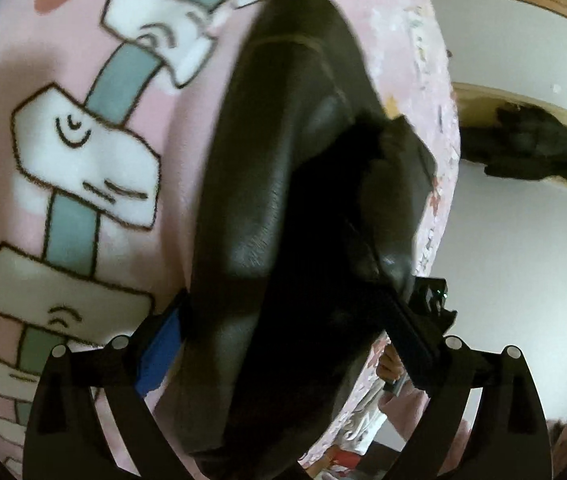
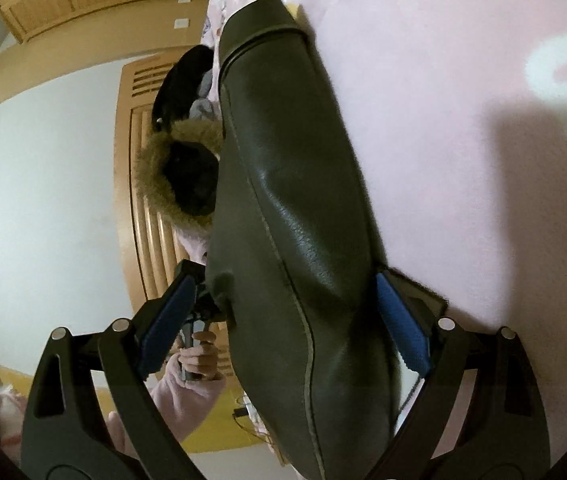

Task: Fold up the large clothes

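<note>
Straddling the dark leather jacket [image 2: 299, 208] on the pink bed [image 2: 463, 120]; both grippers' fingers [image 2: 403, 320] spread, so I should close squarely on the edge.

No readable text, brand, number or label is shown in either view; on the pink blanket [image 1: 187, 128] only drawn signpost boards [image 1: 83, 156] are seen, marked with short curved strokes and dashes that form no letters; two small pale plates on the wooden panel [image 2: 181, 11] are too small for any writing to be made out.
</note>
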{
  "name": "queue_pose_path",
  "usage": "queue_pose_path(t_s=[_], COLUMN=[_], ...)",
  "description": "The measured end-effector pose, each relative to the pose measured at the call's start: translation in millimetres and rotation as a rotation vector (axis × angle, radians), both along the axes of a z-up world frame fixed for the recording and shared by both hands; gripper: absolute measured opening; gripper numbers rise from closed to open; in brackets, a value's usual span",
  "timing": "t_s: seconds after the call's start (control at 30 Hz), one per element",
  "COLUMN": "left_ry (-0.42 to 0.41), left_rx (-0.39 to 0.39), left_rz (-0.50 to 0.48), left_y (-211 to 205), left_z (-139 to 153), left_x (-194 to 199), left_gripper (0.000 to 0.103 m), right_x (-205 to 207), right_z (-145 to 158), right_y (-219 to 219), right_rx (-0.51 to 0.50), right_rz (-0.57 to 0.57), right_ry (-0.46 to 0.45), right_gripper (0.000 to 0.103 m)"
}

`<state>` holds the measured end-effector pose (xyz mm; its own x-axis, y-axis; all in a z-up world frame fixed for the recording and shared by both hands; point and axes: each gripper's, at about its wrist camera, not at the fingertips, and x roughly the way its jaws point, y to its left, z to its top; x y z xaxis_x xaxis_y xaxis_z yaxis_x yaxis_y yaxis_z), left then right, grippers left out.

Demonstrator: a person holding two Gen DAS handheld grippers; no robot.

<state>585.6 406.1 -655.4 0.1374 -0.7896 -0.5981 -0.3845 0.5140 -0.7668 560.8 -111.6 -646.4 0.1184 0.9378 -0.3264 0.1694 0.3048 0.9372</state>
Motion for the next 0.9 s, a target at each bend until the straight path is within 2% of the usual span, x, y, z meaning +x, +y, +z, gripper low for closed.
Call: queue_pose_path(t_s=[0.1, 0.17, 0.23, 0.33, 0.4, 0.43, 0.47, 0.53, 0.57, 0.6, 0.63, 0.77, 0.9], left_ry=[-0.040, -0.053, -0.087, -0.058, -0.084, -0.105, -0.119, -0.117, -0.096, -0.074, -0.062, -0.074, -0.065], left_rx=[0.019, -0.031, 0.002, 0.019, 0.021, 0.024, 0.041, 0.147, 0.266, 0.348, 0.385, 0.359, 0.323], left_rz=[-0.027, -0.061, -0.138, -0.201, -0.221, -0.237, -0.255, -0.334, -0.414, -0.472, -0.501, -0.454, -0.398], left_y=[2.2, -6.7, -26.9, -47.0, -59.6, -66.2, -69.4, -82.9, -93.0, -98.5, -100.9, -83.2, -88.2], left_z=[16.5, 22.8, 31.9, 21.7, 24.4, 28.8, 32.2, 30.0, 21.9, 15.1, 8.2, 4.4, -2.8], left_x=[-4.5, -5.3, -1.0, 6.8, 11.9, 12.7, 13.0, 16.6, 15.9, 11.5, 9.1, 0.8, -0.2], left_gripper=[0.089, 0.087, 0.087, 0.087, 0.088, 0.090, 0.091, 0.091, 0.091, 0.093, 0.096, 0.096, 0.095], right_x=[3.0, 4.1, 5.0, 9.6, 11.8, 14.7, 16.7, 16.6, 16.2, 15.6, 15.2, 7.6, 4.2], right_z=[0.2, 0.3, -0.3, -0.7, 3.1, 8.0, 11.7, 12.6, 13.1, 13.9, 14.2, 16.7, 23.7], right_y=[0.9, 0.3, 2.1, 7.7, 13.8, 23.4, 38.0, 61.1, 70.0, 79.2, 86.1, 95.7, 97.5], right_rx=[0.008, 0.027, 0.037, 0.043, -0.001, -0.058, -0.147, -0.249, -0.274, -0.295, -0.318, -0.379, -0.416], right_rz=[0.013, 0.022, 0.034, 0.053, 0.086, 0.128, 0.220, 0.330, 0.364, 0.392, 0.403, 0.408, 0.388], right_ry=[-0.003, -0.011, -0.027, -0.039, -0.067, -0.101, -0.147, -0.204, -0.232, -0.262, -0.284, -0.362, -0.401], right_gripper=[0.089, 0.089, 0.089, 0.089, 0.089, 0.089, 0.089, 0.090, 0.091, 0.097, 0.098, 0.098, 0.097])
